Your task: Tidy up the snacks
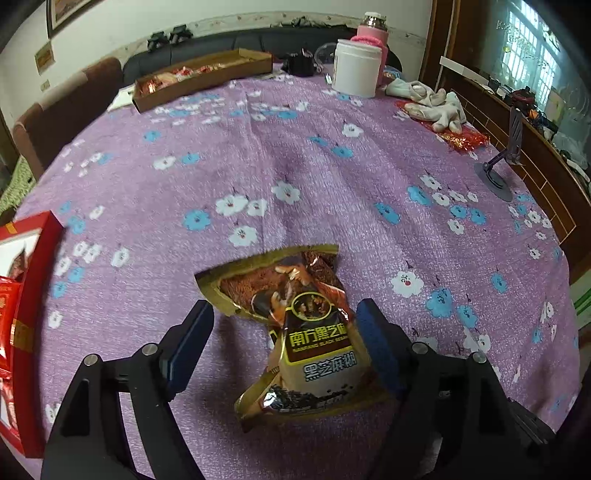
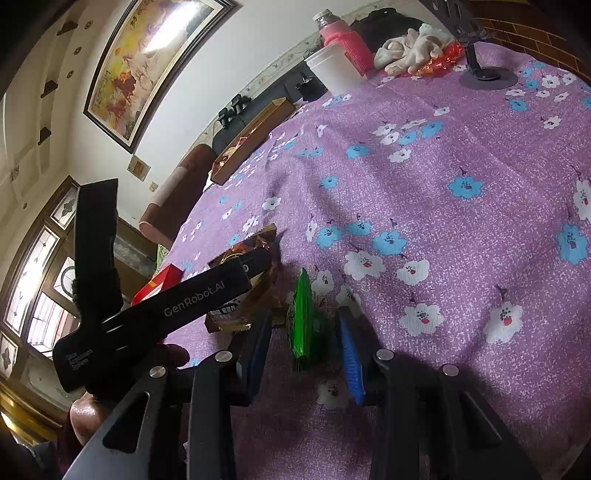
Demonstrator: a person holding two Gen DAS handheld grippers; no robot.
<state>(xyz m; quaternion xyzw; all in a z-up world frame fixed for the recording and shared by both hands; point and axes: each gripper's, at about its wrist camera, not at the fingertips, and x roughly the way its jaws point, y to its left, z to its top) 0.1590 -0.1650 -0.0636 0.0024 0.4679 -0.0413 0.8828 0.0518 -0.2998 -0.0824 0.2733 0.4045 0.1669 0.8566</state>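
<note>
A gold and brown black-sesame snack packet (image 1: 306, 332) lies on the purple flowered tablecloth (image 1: 332, 177). My left gripper (image 1: 286, 317) is open, its blue-padded fingers either side of the packet, the right pad touching its edge. In the right wrist view the same packet (image 2: 251, 288) lies partly under the left gripper's black body. A green snack packet (image 2: 303, 321) stands on edge between the open fingers of my right gripper (image 2: 306, 325), apart from the pads. A red box (image 1: 26, 332) holding red packets sits at the left edge.
A brown cardboard tray (image 1: 203, 77) of snacks lies at the far side. A white jar (image 1: 356, 68), a pink bottle (image 1: 373, 31), white gloves (image 1: 432, 103) on red foil and a phone stand (image 1: 506, 162) sit at the back right. A dark sofa stands behind the table.
</note>
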